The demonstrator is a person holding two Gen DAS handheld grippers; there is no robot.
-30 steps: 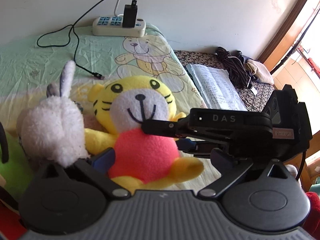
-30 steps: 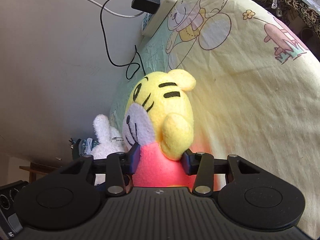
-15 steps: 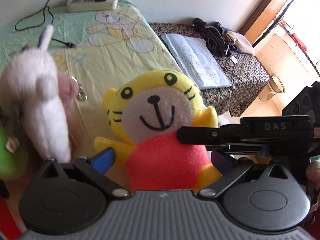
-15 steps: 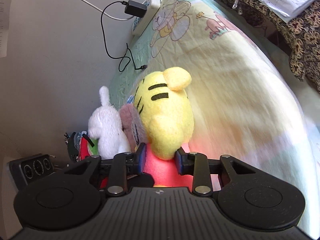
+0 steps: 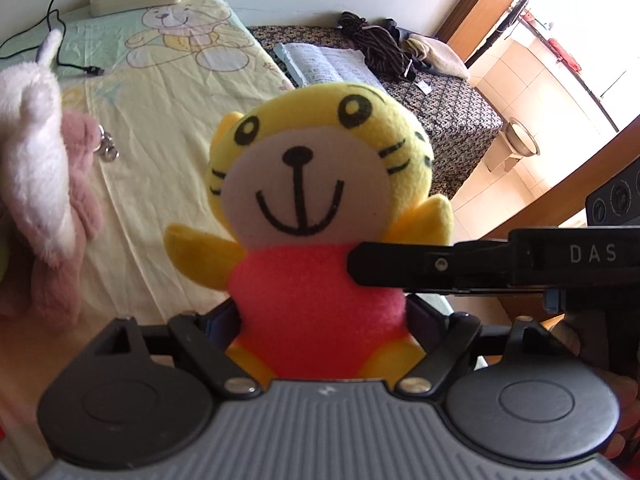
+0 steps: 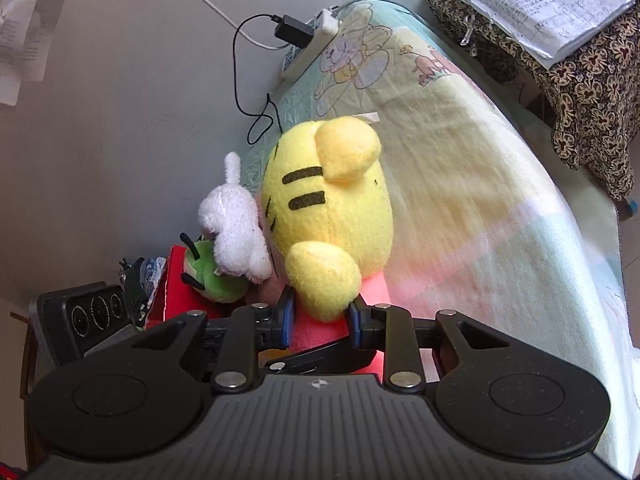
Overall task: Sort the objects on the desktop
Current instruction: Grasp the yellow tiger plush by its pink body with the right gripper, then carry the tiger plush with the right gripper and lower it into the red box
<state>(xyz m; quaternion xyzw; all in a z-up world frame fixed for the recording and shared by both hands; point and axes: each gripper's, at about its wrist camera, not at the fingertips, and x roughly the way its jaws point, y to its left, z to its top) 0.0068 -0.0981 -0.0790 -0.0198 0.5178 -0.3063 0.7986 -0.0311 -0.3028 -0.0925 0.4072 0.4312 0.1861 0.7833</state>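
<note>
Yellow tiger toy pinched by both tools

Pink belly of the tiger toy [image 5: 320, 280] sits pinched in the left tool [image 5: 320, 320]; the right tool [image 6: 320, 320] pinches it from the side, likely steadying a handover. Beyond lie a white plush [image 6: 236, 232] and the bed [image 6: 480, 184].

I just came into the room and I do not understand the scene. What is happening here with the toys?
A person is sorting soft toys with two hand-held tongs. Both the left tongs and the right tongs are closed on the red body of a yellow tiger toy, held up above the bed sheet. A white plush toy and a green one stay beside it, near the wall.
</note>
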